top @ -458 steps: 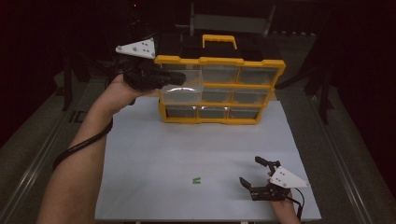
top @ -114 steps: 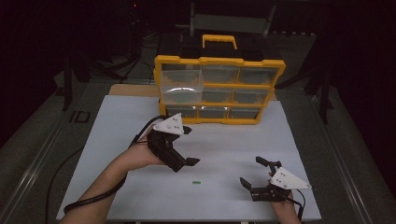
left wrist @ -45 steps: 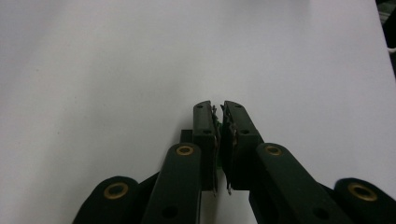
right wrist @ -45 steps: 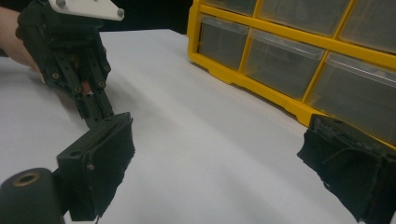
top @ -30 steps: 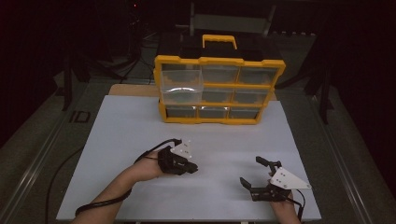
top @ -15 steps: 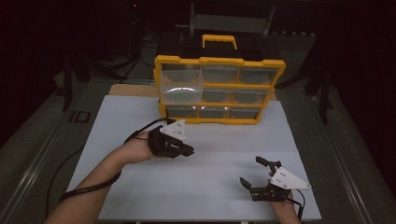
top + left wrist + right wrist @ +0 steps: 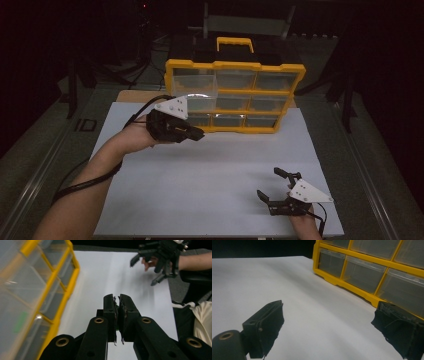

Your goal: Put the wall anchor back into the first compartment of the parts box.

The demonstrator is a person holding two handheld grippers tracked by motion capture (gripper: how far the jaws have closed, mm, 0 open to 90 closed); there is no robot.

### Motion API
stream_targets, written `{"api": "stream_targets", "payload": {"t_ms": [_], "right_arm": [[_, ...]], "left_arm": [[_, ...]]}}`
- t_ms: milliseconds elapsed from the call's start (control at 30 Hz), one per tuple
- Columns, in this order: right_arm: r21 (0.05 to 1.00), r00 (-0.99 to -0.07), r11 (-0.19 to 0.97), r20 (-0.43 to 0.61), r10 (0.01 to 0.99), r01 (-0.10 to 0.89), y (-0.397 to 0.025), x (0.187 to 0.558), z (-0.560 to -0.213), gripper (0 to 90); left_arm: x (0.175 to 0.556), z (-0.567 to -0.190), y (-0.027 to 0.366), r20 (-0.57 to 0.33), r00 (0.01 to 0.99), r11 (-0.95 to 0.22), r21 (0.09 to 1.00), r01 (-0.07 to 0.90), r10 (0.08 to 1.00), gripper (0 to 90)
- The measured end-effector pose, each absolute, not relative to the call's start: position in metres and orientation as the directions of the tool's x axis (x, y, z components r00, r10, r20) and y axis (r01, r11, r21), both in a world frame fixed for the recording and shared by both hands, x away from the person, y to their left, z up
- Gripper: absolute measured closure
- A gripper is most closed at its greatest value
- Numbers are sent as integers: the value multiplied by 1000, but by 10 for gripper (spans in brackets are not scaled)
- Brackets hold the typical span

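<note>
The yellow organizer (image 7: 235,97) stands upright along the far edge of the white bench (image 7: 210,175) and blocks passage there, its drawer fronts facing the person. The left gripper (image 7: 195,134) sits just beside the organizer's lower left corner, little room between them, and a small green thing (image 7: 116,307) shows between its closed fingers. From there to the right gripper (image 7: 277,187) at the near right corner, the bench surface lies bare and open to passage.
</note>
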State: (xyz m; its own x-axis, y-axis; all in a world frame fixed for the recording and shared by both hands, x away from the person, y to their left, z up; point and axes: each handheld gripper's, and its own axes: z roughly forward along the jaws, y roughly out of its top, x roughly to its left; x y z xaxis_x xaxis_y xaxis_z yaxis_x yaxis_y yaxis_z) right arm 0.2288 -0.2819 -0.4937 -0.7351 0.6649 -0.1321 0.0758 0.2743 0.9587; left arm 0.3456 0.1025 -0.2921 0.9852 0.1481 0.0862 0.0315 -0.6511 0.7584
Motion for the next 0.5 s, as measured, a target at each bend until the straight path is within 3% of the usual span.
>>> {"api": "stream_targets", "payload": {"t_ms": [500], "right_arm": [[959, -734, 274, -133, 666, 74, -281, 229, -494, 85]], "left_arm": [[370, -248, 116, 121, 968, -549, 835, 20, 218, 838]]}}
